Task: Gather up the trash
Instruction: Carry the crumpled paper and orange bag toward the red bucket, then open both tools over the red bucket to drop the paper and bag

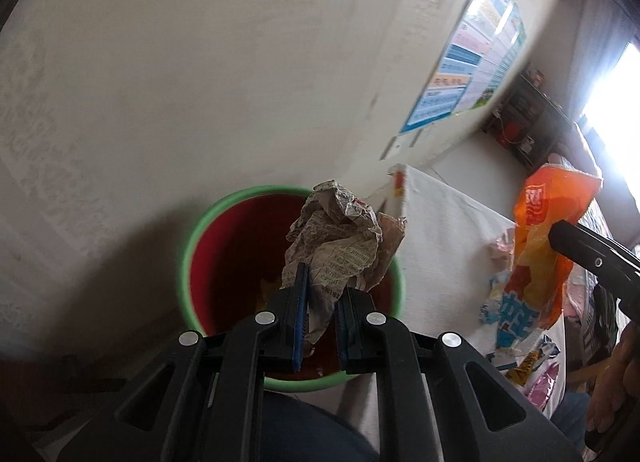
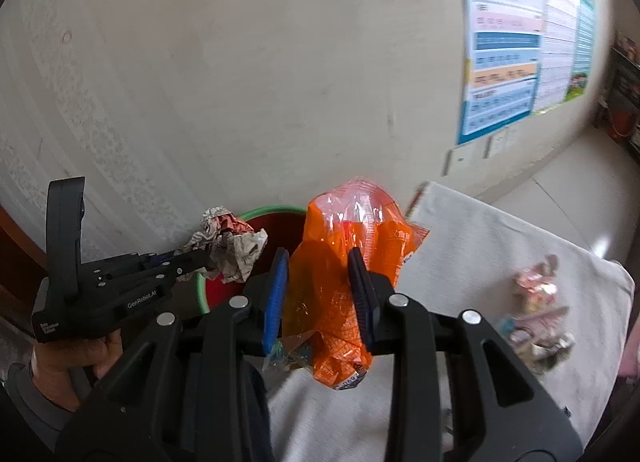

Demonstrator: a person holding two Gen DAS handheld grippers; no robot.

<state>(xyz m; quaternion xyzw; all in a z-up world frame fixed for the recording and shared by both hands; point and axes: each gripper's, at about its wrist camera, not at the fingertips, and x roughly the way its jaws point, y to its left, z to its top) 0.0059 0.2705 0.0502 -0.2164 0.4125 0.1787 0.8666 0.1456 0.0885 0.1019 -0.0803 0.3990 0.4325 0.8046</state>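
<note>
the left gripper (image 1: pixel 320 298) is clamped on a crumpled newspaper wad (image 1: pixel 340 238), which hangs over the mouth of the red bin with a green rim (image 1: pixel 192 238) — the bin sits at 6 o'clock below a pale wall (image 1: pixel 200 61). the right gripper (image 2: pixel 320 294) pinches an orange snack bag (image 2: pixel 340 262) above the white-clothed table (image 2: pixel 480 246). more wrappers (image 2: pixel 536 314) lie on the cloth at 3 o'clock — blurred. a poster (image 2: pixel 520 41) hangs at 1 o'clock.

Wall poster (image 2: pixel 520 41), far shelves (image 1: pixel 528 117)
</note>
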